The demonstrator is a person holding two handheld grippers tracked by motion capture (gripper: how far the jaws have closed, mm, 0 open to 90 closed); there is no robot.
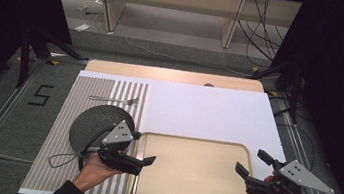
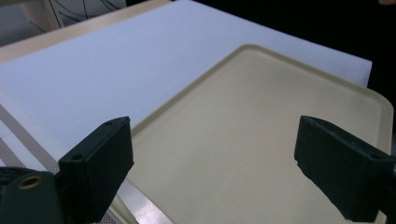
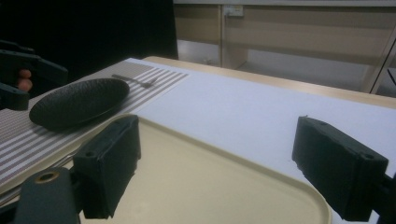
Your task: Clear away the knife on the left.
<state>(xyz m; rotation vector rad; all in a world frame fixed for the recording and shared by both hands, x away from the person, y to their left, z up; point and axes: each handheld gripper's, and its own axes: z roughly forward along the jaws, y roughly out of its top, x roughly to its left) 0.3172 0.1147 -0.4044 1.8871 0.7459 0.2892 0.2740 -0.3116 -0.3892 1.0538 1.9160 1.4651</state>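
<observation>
the wide beige plastic tray [image 1: 194, 180], lower centre, looks stiff, light, slippery; its raised side rims suit both spread-jawed, empty grippers: left gripper [image 1: 149, 162], right gripper [image 1: 247, 163].

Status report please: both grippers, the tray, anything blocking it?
Left gripper open, nothing between jaws, at tray's left edge. Right gripper open, at right edge. Beige tray flat on table, bare. Black plate and fork off left, clear.

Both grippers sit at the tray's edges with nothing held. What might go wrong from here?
1. The black plate overlaps the striped placemat edge beside the left gripper; a sideways sweep might knock it.
2. The beige tray overhangs the table's near edge, so a push from the right gripper might slide it off.
</observation>
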